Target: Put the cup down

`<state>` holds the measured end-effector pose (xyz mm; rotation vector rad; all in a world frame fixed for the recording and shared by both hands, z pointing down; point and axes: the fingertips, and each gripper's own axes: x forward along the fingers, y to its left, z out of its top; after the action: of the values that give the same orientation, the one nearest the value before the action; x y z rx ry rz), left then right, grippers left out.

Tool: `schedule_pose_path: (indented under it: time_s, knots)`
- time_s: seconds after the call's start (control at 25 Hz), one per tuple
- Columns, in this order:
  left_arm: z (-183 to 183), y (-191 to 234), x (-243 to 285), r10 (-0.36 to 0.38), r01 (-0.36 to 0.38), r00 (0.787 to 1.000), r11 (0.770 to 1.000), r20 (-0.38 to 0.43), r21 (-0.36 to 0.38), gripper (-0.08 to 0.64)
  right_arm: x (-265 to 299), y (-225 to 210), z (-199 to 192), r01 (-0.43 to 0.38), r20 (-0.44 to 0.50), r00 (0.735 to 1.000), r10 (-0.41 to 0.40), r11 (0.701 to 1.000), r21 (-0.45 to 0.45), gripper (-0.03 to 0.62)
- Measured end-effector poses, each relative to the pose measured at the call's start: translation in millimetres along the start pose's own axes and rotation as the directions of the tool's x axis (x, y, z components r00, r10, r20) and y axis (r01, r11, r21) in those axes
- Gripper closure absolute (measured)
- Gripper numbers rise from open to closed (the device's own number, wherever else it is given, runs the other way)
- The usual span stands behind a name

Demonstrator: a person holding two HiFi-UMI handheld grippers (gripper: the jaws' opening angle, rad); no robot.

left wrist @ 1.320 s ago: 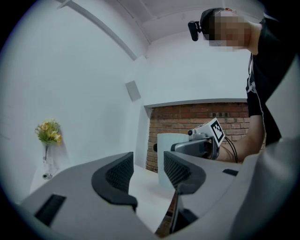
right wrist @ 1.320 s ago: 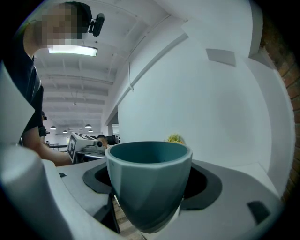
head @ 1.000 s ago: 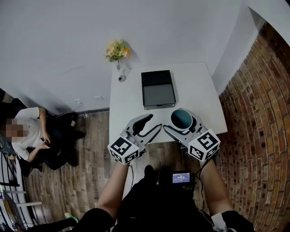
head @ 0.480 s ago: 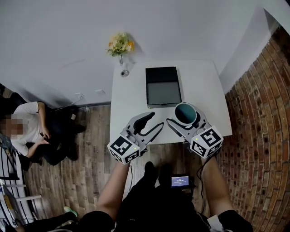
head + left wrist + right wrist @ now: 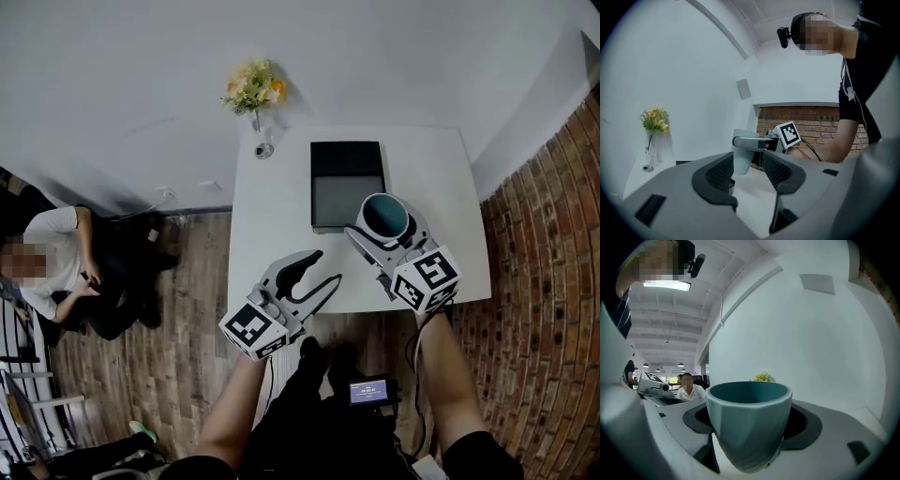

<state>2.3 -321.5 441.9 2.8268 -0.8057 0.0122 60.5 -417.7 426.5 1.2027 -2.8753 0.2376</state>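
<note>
right gripper (image 5: 387, 228) is clamped on the teal cup (image 5: 749, 420), jaws wide around its body, cup upright with the rim up. the grip looks the same as a second ago, no release started

what changed: the cup has travelled in from the near edge of the desk (image 5: 272, 216) toward the middle right. a second ago it sat out by the near edge, well clear of the black box (image 5: 347, 183); now it's just beside the box's near right corner

my read: the carry is about finished. what's left is lowering the cup onto the bare desk right of the box, then opening the jaws. can't tell whether the base touches the desk yet. the head view looks straight down into the cup, and in the left gripper view the cup's foot is partly behind that gripper's own jaw. treat it as not set down

left gripper (image 5: 317, 270): jaws apart, nothing between them. the cup only shows beyond them. it hangs over the near edge left of centre, a bit further back toward the person than before, and takes no part in this

watch: the cup wall is close to the box edge, so a sideways nudge on release could tip it. vase of flowers (image 5: 253, 94) at the far left corner is well apart, no issue
</note>
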Motion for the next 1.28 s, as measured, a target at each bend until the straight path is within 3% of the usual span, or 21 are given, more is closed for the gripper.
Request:
schedule_pose_path:
  time_s: [0.6,1.28]
  knots:
    - [-23.4,36.5,-12.0,0.081,-0.081,0.997,0.996,0.007,-0.042,0.365,107.7,-58.7,-20.1,0.011,0.004,1.000,-0.011,0.999,-0.038,0.192]
    - [-33.9,84.4,-14.0,0.188,-0.186,0.982,0.982,0.033,-0.043,0.365,181.7,-110.1,-49.9,0.058,-0.010,0.998,-0.058,0.998,-0.038,0.190]
